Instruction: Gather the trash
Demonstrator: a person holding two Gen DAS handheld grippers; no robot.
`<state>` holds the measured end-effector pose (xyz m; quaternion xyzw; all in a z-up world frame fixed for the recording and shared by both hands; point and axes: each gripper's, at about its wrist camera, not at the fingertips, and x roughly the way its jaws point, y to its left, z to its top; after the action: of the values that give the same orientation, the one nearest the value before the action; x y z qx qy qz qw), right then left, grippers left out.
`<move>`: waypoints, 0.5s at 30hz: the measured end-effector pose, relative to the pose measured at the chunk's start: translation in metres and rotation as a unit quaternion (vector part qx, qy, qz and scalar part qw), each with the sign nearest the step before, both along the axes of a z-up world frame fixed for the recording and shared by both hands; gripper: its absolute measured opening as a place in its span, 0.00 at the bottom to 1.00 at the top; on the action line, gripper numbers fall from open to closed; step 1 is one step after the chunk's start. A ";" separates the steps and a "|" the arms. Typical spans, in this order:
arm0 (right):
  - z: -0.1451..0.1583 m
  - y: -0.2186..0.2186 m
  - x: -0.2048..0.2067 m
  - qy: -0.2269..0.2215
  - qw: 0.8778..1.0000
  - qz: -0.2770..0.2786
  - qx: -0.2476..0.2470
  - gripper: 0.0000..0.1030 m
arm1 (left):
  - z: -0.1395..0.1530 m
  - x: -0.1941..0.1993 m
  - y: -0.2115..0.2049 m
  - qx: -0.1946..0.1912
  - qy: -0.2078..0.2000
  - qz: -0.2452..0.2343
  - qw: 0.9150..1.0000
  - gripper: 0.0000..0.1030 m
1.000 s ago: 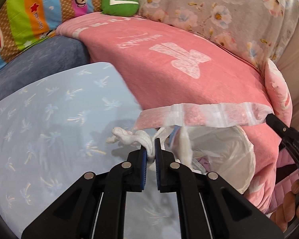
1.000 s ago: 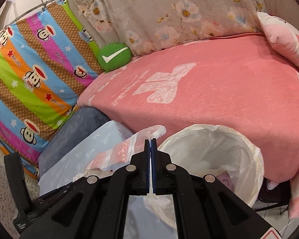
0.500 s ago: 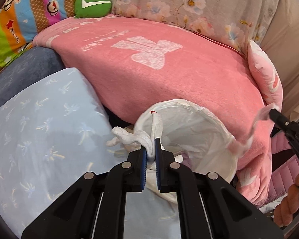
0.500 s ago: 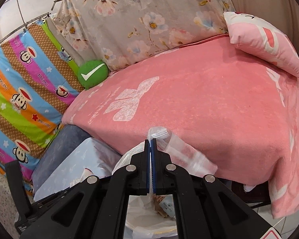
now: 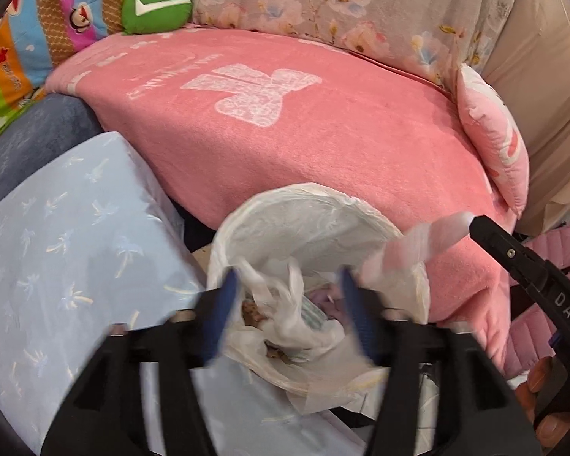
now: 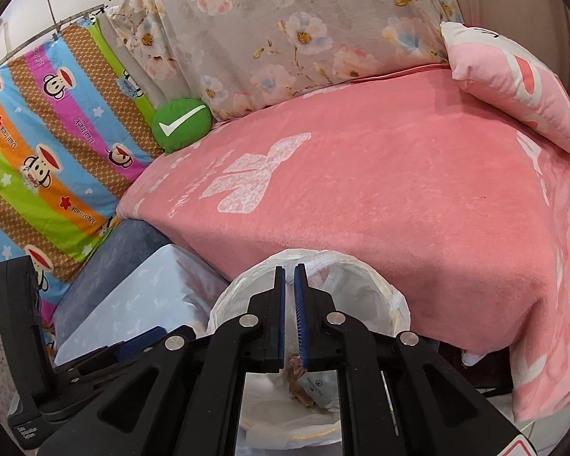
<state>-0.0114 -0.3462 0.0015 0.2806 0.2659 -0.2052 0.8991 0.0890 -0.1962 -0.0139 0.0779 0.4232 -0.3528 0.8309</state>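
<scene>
Since a moment ago the left gripper [image 5: 285, 315] has spread its jaws wide, dropping the white wad [image 5: 285, 304] into the lined bin [image 5: 304, 205] beside the bed's edge, while the right gripper [image 6: 289, 304], jaws narrowly parted, looks ready to release its clear bag [image 5: 418, 243] next.

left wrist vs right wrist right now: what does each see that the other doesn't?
Left wrist only: the open left gripper above a white crumpled plastic bag, and a clear pinkish plastic bag at the right gripper's tip.
Right wrist only: the metal clothes rack.
Both: white-lined trash bin, pink blanket, green checkmark cushion.
</scene>
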 end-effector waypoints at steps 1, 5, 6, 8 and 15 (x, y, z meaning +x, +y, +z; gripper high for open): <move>-0.001 0.002 0.001 0.003 1.000 0.002 -0.002 0.10 | 0.001 -0.001 0.002 0.000 -0.010 0.006 1.000 0.69; -0.005 0.010 0.003 0.017 1.000 0.009 -0.005 0.23 | 0.002 -0.002 0.008 0.015 -0.025 0.014 0.999 0.69; -0.005 0.013 0.004 0.021 1.000 0.012 -0.006 0.29 | 0.002 -0.001 0.010 0.016 -0.027 0.017 0.999 0.69; -0.007 0.020 0.004 0.031 0.999 0.022 -0.015 0.32 | 0.001 -0.002 0.016 0.018 -0.029 0.024 0.999 0.71; -0.020 0.058 -0.004 0.085 0.992 0.050 -0.080 0.55 | -0.004 -0.008 0.042 0.038 -0.049 0.062 0.996 0.80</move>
<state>-0.0156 -0.2884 -0.0182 0.1758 0.3383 -0.2036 0.9018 0.0808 -0.1538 -0.0176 0.1006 0.3991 -0.2799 0.8673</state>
